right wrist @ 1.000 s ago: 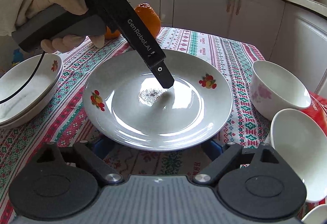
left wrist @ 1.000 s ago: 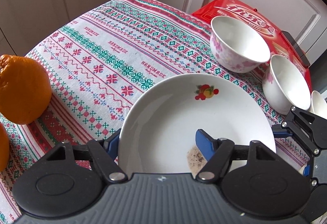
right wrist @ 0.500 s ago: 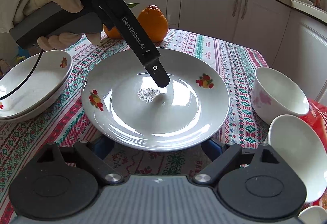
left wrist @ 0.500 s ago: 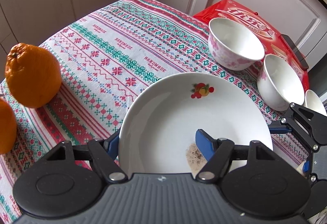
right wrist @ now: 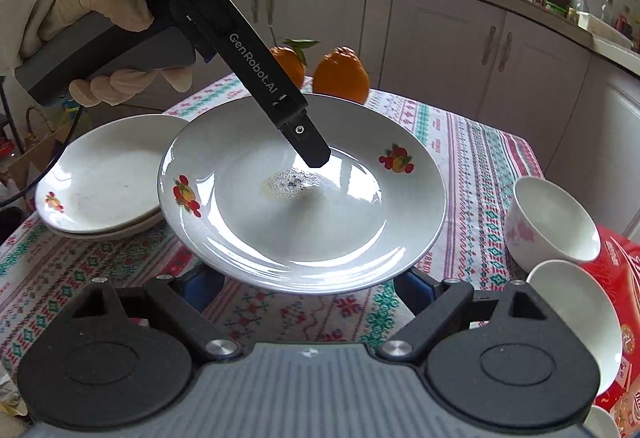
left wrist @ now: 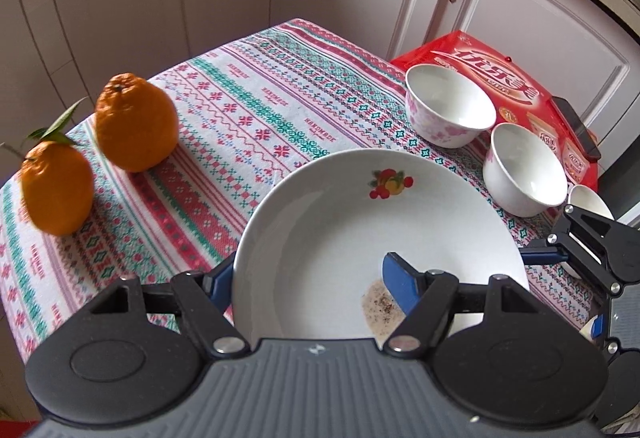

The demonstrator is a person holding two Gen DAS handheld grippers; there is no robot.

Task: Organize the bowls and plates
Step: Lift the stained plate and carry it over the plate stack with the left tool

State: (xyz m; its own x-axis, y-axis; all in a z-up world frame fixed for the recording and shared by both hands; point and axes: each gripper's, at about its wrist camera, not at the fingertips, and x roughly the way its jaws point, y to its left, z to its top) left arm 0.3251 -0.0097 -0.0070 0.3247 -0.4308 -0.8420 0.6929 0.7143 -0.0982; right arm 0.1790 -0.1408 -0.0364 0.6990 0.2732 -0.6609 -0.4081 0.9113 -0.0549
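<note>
The soiled plate (right wrist: 304,206) is held clear of the tablecloth (left wrist: 256,126), its left rim clamped by the left gripper (left wrist: 316,278), while the right gripper (right wrist: 308,282), jaws apart, sits beneath its near edge; slippage onto the stacked plates (right wrist: 104,178) could be caused by tilting.

- Your left gripper (left wrist: 312,278) is clamped on the rim of the plate (left wrist: 340,222): one blue finger (left wrist: 398,286) lies on the inside, the other sits under the outer edge.
- Your left hand (right wrist: 100,34), in a pale glove, wraps the gripper's grey handle, and the tool slants down from the upper left.
- Your right gripper (right wrist: 308,286) has its jaws spread wide beneath the plate's near edge, both blue fingers below the rim; whether they touch it can't be told.
</note>
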